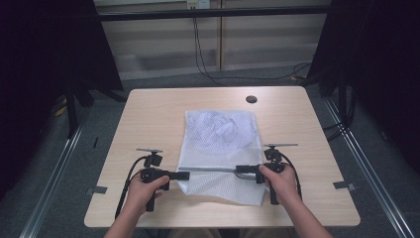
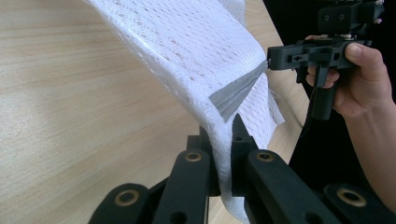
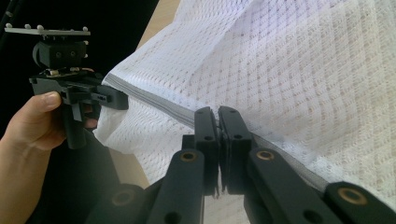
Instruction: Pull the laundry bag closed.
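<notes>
Taking the white mesh bag [image 1: 220,148] as the landmark: it lies lengthwise in the middle of the wooden table [image 1: 148,114], its far end holding a bundle of pale cloth, its near end lifted off the tabletop.

At the bag's left edge, the left gripper [image 1: 184,175] points inward with its jaws closed on the mesh; in the left gripper view the white netting [image 2: 205,60] runs down between the two black jaws and is pinched there, just beside the grey zipper band [image 2: 236,91]. The person's left hand [image 1: 144,191] holds it level, near the front of the table.

Across the bag's near end, the grey band [image 1: 210,169] is drawn into a straight line between the two tools, likely so the opening stays taut and flat for closing or folding.

At the bag's right edge, the right gripper [image 1: 240,170] is also clamped shut on the fabric, right at the grey band [image 3: 154,102], held by the right hand [image 1: 280,181]. The mesh beyond this line folds over toward the person, hanging slack.

Beyond the bag's far end, a dark round cable hole [image 1: 251,99] sits in the tabletop, well apart.
</notes>
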The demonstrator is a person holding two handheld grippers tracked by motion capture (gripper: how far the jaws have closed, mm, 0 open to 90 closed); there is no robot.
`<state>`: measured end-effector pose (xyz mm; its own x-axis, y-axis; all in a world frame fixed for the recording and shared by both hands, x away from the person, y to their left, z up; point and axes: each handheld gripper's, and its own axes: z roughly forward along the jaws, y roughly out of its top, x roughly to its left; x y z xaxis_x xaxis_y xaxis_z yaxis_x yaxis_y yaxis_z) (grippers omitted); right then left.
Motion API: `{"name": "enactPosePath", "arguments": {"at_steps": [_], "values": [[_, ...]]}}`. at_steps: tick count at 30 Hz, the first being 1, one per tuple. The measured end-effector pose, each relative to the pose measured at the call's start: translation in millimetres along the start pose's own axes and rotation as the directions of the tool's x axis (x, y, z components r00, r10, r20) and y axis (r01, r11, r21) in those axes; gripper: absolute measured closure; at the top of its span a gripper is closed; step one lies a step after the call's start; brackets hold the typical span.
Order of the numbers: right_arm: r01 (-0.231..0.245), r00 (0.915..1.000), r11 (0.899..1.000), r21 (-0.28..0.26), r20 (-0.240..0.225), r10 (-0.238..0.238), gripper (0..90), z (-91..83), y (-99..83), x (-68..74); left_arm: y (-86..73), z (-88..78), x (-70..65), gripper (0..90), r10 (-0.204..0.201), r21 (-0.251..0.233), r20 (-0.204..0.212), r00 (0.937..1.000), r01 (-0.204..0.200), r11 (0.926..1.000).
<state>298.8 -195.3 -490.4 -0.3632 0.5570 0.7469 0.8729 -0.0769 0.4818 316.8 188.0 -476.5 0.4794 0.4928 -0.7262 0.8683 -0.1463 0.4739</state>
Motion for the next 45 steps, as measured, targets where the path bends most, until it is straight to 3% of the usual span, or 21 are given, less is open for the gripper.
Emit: {"name": "enactPosePath", "arguments": {"at_steps": [35,45], "values": [[-0.043,0.9991,0.999,-0.008,0.000,0.043,87.2,-9.2,1.0,-9.9,0.5,-1.5,1.8,89.0,0.007,-0.003,-0.003,1.0000,-0.007,1.0000],[-0.036,0.9994,0.999,-0.009,0.001,0.036,87.2,-9.0,1.0,-10.8,0.4,-1.4,1.7,89.0,0.000,-0.003,-0.001,1.0000,0.000,1.0000]]}}
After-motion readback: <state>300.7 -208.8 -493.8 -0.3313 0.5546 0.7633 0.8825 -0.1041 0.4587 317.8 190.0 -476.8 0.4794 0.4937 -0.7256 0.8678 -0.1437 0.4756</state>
